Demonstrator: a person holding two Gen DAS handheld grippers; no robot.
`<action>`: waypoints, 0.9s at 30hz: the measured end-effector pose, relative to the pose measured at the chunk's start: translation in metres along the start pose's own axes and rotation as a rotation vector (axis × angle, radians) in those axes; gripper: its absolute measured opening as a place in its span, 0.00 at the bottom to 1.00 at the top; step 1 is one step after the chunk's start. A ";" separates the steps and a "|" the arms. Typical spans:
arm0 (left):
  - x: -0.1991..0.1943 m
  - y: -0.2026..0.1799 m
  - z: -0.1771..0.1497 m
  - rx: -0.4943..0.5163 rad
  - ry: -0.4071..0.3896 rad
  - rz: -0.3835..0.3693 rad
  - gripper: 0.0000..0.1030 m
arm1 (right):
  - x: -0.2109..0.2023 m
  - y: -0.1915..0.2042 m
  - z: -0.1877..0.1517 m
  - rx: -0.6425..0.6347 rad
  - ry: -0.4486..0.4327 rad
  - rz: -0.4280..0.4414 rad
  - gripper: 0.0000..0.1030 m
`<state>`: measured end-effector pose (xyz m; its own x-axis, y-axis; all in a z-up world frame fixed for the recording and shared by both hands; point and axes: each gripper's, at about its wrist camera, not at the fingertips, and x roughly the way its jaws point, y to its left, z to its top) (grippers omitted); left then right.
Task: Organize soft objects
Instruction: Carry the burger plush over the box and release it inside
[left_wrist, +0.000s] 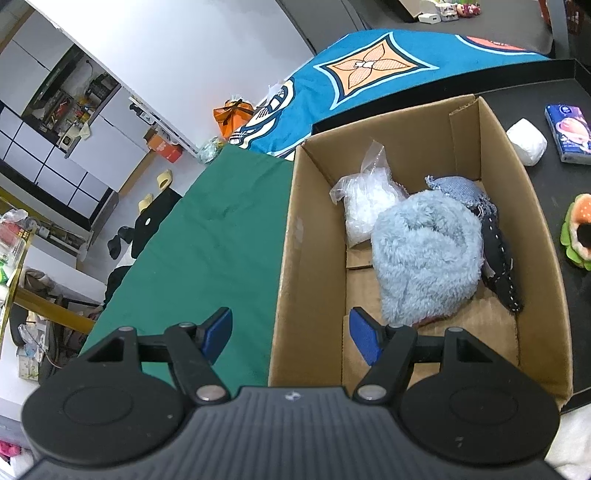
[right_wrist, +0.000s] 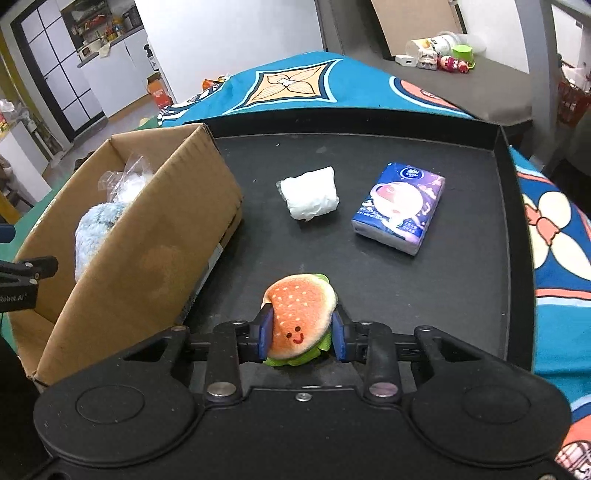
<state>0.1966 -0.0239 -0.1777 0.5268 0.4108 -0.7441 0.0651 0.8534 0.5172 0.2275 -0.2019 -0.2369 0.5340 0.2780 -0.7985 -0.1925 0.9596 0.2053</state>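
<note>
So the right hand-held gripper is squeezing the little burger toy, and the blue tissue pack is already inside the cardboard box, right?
Not quite. The right hand-held gripper does squeeze the burger toy, but the right wrist view shows the blue tissue pack lying on the black tray, outside the cardboard box.

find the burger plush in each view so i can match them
Left wrist: burger plush at the far right edge, partly cut off, right of the cardboard box.
Right wrist: bottom centre, between the right tool's pads.
Shared landmark: the cardboard box.
</note>
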 end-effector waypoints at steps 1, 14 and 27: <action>0.000 0.001 0.000 -0.004 -0.003 -0.003 0.67 | -0.001 0.001 0.001 -0.002 0.000 -0.008 0.30; -0.003 0.016 -0.005 -0.060 -0.028 -0.047 0.67 | -0.019 0.010 0.008 -0.038 -0.011 -0.060 0.30; -0.003 0.028 -0.011 -0.116 -0.046 -0.098 0.67 | -0.033 0.035 0.022 -0.094 -0.036 -0.096 0.31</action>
<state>0.1876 0.0021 -0.1661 0.5609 0.3108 -0.7673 0.0213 0.9211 0.3887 0.2214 -0.1767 -0.1911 0.5826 0.1884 -0.7906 -0.2143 0.9739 0.0742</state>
